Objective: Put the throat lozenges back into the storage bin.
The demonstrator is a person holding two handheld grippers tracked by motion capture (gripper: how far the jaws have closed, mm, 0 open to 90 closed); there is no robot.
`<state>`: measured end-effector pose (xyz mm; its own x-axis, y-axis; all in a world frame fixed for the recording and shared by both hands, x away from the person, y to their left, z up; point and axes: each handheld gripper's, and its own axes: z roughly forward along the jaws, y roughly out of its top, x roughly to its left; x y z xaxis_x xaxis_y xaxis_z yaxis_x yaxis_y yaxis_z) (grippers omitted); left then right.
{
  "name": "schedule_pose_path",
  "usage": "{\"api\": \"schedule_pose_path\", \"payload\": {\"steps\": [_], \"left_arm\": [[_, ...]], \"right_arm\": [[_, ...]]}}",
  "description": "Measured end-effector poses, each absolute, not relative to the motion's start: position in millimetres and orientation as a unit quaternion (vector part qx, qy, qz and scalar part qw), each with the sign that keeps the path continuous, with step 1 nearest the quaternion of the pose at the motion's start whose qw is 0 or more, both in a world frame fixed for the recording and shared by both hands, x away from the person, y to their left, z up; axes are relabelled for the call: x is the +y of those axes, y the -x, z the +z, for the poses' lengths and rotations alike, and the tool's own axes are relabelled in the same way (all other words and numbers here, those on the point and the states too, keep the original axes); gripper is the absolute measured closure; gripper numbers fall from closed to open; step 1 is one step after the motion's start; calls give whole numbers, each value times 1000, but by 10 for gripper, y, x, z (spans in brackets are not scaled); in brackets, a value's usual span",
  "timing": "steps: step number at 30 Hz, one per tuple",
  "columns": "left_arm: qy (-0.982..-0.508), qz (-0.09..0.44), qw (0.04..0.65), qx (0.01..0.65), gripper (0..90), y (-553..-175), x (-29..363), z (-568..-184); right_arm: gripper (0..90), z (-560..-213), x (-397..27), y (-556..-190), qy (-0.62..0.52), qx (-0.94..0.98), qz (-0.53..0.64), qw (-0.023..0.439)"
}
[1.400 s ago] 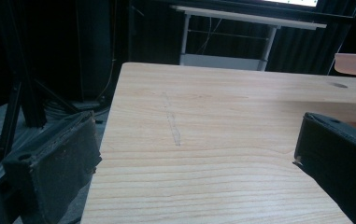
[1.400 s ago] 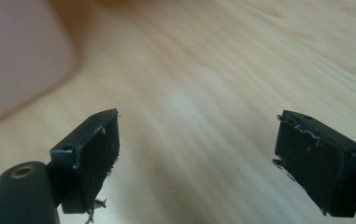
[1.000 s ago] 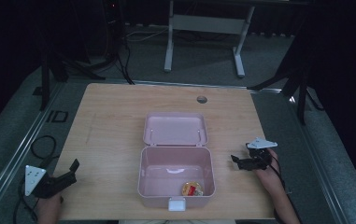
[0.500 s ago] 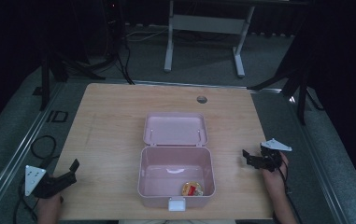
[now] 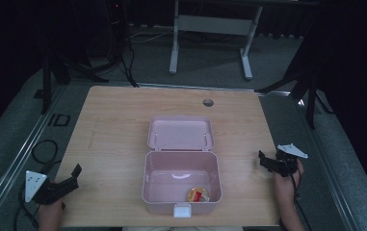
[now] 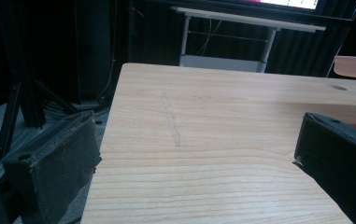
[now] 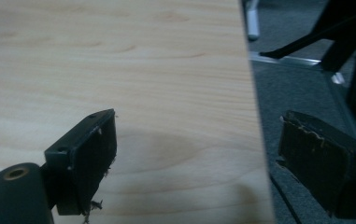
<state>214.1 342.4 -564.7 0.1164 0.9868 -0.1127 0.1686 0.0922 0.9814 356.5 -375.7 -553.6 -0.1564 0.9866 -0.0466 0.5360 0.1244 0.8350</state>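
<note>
Pink plastic box (image 5: 181, 180) is being left open at the lower centre of the high view, with both grippers being held off to the sides.

Its lid (image 5: 180, 133) is being laid back flat toward the upper part of the frame, probably so the interior stays reachable; a small orange-and-red item (image 5: 198, 194) is being kept in the box's lower right corner. The left gripper (image 5: 73, 176) is being held released and empty at the lower left, over the table (image 5: 118, 130) edge. The right gripper (image 5: 265, 160) is being held likewise spread and empty at the right edge, well apart from the box, seemingly parked.
</note>
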Motion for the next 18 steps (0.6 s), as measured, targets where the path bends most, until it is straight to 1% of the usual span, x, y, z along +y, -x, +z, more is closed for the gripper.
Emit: {"api": "schedule_pose_path", "payload": {"steps": [3,7,18], "left_arm": [[-544,399,513,531,3,-2141,3422,-5647],[-544,398,513,531,3,-2140,3425,-5647],[-543,398,514,531,3,-2139,3428,-5647]], "right_arm": [[115,-5524,-3801,-3546,-574,658,357,333],[115,-5516,-3825,-3529,-574,651,373,330],[115,-5482,-3763,-3495,-523,663,390,368]]}}
